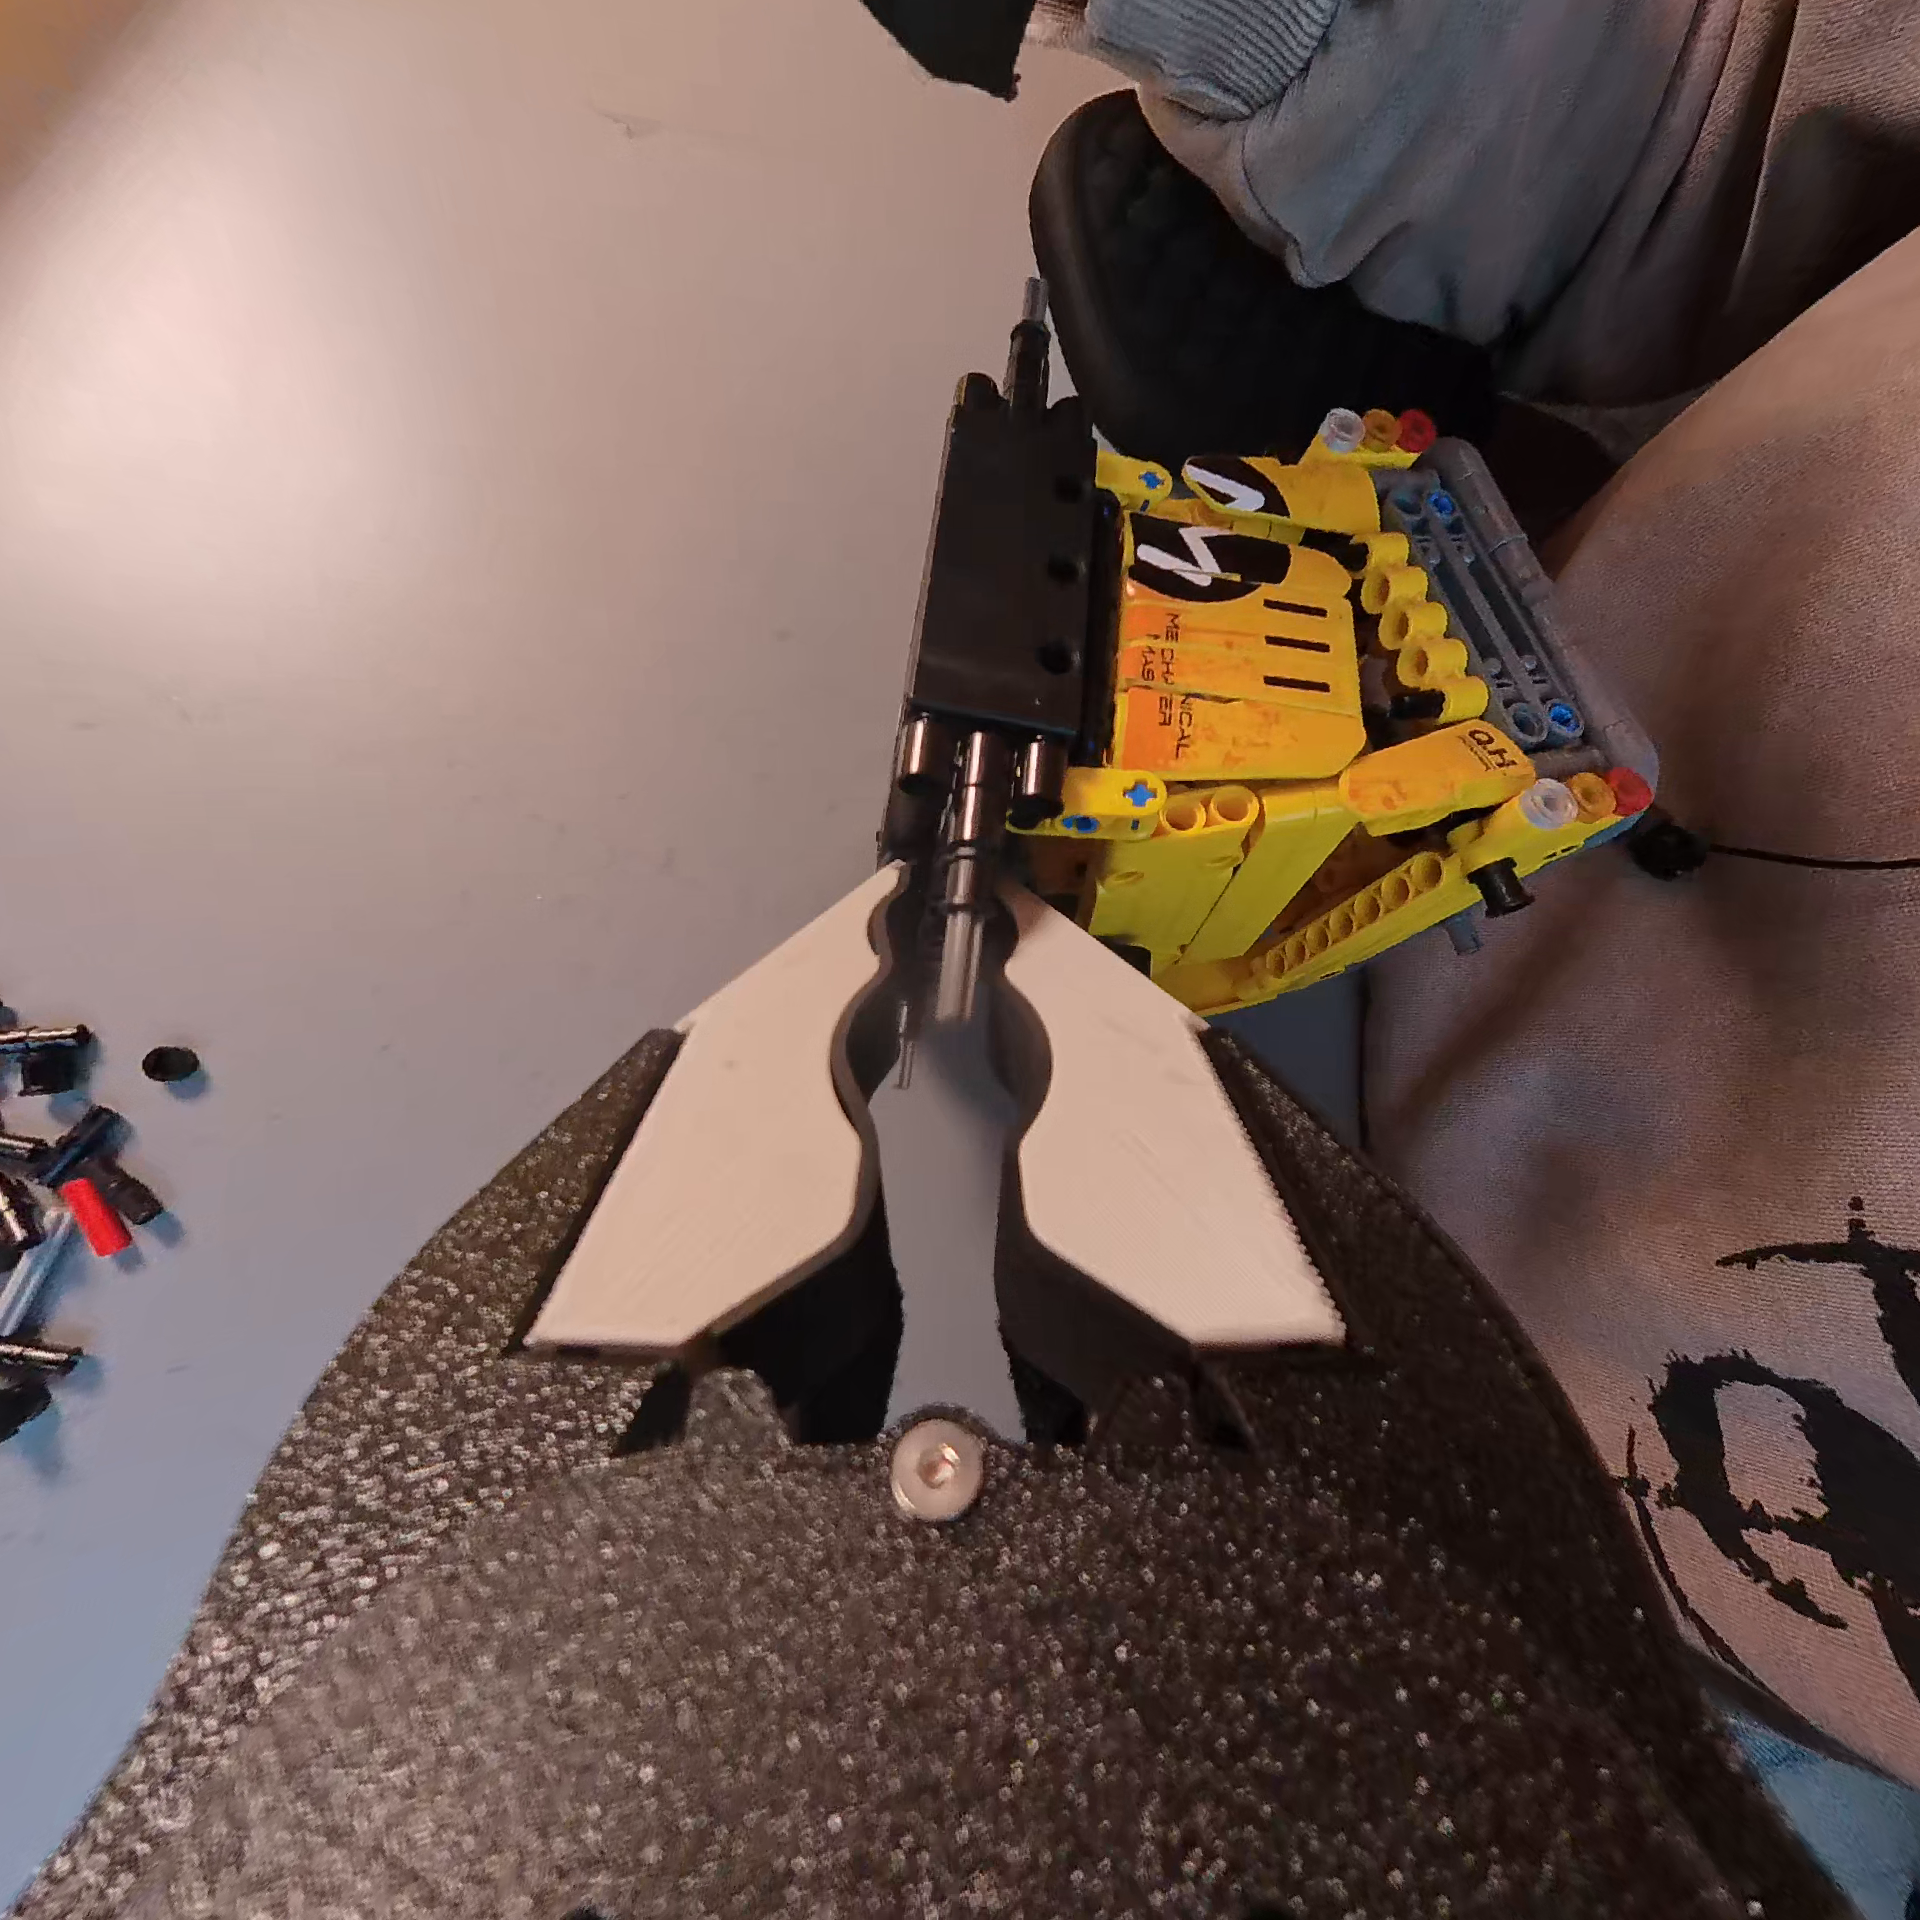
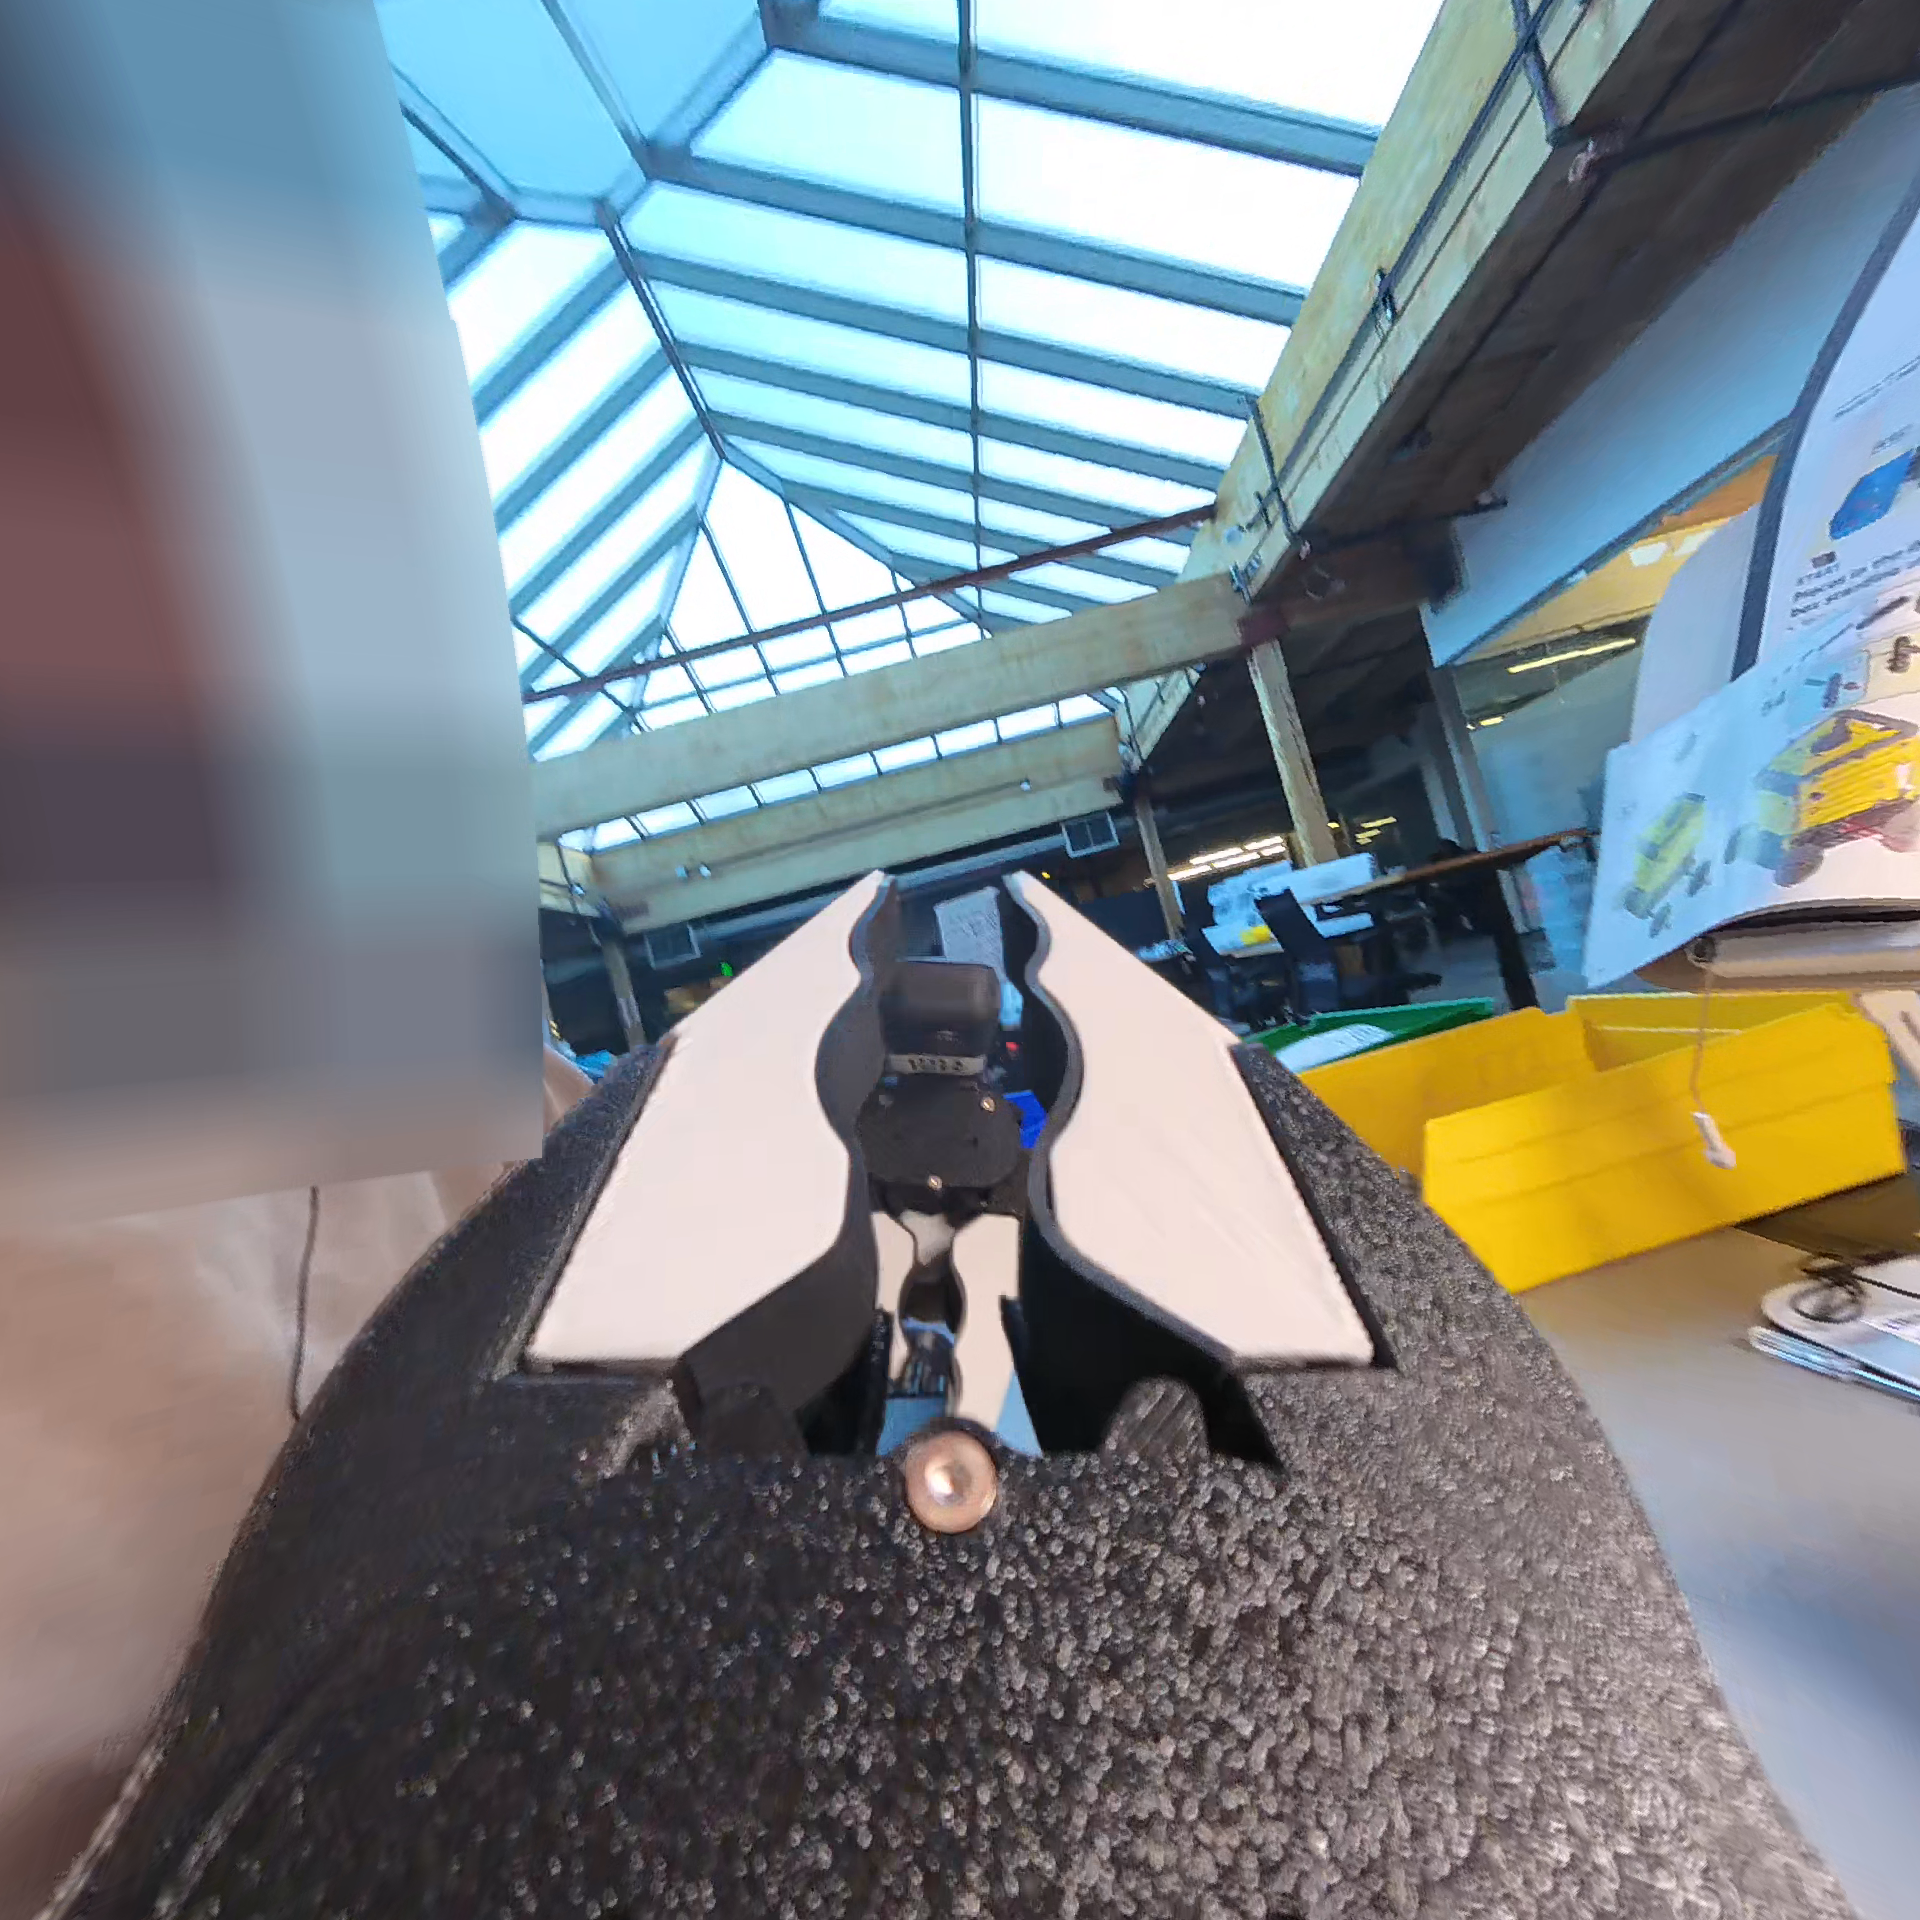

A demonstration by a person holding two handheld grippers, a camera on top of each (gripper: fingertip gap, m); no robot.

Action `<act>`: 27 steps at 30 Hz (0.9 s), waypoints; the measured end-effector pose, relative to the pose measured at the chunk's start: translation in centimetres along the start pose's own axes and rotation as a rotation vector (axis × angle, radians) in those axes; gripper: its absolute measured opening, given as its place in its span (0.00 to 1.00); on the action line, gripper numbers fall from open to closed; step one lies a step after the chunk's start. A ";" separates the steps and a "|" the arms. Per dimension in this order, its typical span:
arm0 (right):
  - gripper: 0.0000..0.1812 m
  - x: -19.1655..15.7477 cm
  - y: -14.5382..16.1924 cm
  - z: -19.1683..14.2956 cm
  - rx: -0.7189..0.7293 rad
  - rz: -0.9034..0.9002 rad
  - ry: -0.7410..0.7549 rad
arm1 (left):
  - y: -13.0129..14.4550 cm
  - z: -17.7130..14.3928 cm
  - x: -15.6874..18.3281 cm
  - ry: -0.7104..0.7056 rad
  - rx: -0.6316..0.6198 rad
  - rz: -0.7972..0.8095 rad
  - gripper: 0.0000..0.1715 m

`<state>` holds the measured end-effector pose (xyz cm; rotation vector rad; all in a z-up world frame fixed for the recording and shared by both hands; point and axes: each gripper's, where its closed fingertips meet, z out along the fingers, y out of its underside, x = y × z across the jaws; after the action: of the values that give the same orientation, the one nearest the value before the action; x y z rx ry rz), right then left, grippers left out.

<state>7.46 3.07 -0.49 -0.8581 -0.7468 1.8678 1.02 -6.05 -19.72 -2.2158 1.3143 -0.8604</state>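
My left gripper (image 1: 954, 888) is shut on a thin black axle (image 1: 961, 914) that sticks out of a black block (image 1: 1003, 582) on the side of a yellow brick-built vehicle model (image 1: 1278, 717). The model lies tilted at the edge of the grey table (image 1: 416, 520), against a person's beige garment (image 1: 1662, 1039). My right gripper (image 2: 948, 885) points up toward a glass roof. Its jaws stand a narrow gap apart with nothing between the tips. Dark camera-like and white finger-like shapes (image 2: 940, 1013) show low between its fingers; whether they are a reflection I cannot tell.
Several small loose black, red and grey parts (image 1: 73, 1195) lie at the table's left edge. A dark rounded object (image 1: 1132, 291) sits behind the model. In the right wrist view, yellow bins (image 2: 1662, 1122), an open instruction booklet (image 2: 1766, 790) and papers (image 2: 1839, 1330) are at right.
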 end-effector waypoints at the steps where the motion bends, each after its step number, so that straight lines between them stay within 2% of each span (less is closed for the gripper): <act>1: 0.10 -0.2 -0.3 -0.1 0.016 0.017 -0.015 | 0.0 0.0 0.1 -0.001 0.002 0.000 0.05; 9: 0.10 -1.7 -0.5 0.2 0.024 0.035 -0.093 | 0.4 -1.5 -0.4 -0.029 0.005 0.003 0.05; 17: 0.10 -2.0 -0.3 0.0 0.009 0.024 -0.100 | 0.6 -3.2 -2.2 -0.088 0.005 -0.019 0.05; 27: 0.10 0.6 1.9 -0.6 -0.118 -0.076 0.045 | -0.1 -4.1 -6.4 -0.116 -0.023 -0.088 0.06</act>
<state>6.85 2.96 -2.45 -0.9307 -0.8562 1.7459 -4.04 -0.48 -18.60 -2.3193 1.1865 -0.7381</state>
